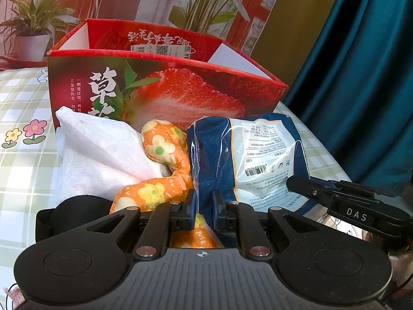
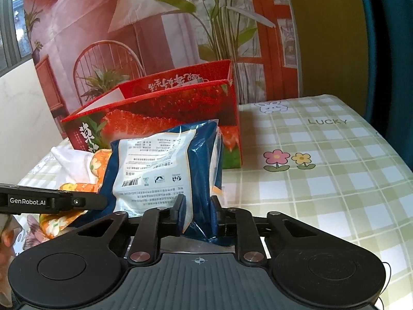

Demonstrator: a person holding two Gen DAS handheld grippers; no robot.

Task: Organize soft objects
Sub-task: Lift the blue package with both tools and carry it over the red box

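Observation:
A blue and white plastic pack (image 1: pixel 258 160) stands upright on the table in front of the open red strawberry box (image 1: pixel 165 82). My left gripper (image 1: pixel 205 210) is shut on the pack's near left blue edge. My right gripper (image 2: pixel 200 215) is shut on the same pack (image 2: pixel 160 165) at its lower right fold, and its tip (image 1: pixel 293 184) shows against the pack's right side in the left wrist view. An orange flowered stuffed toy (image 1: pixel 160 149) curls beside the pack's left side, partly under my left fingers. A white mesh cloth (image 1: pixel 98 149) lies left of the toy.
A black round soft object (image 1: pixel 77 206) sits at the near left. The red box (image 2: pixel 160 118) is open at the top. The green checked tablecloth (image 2: pixel 322 180) stretches to the right. A teal curtain (image 1: pixel 361 77) hangs past the table's right edge. A person's hand (image 2: pixel 5 237) holds the left gripper.

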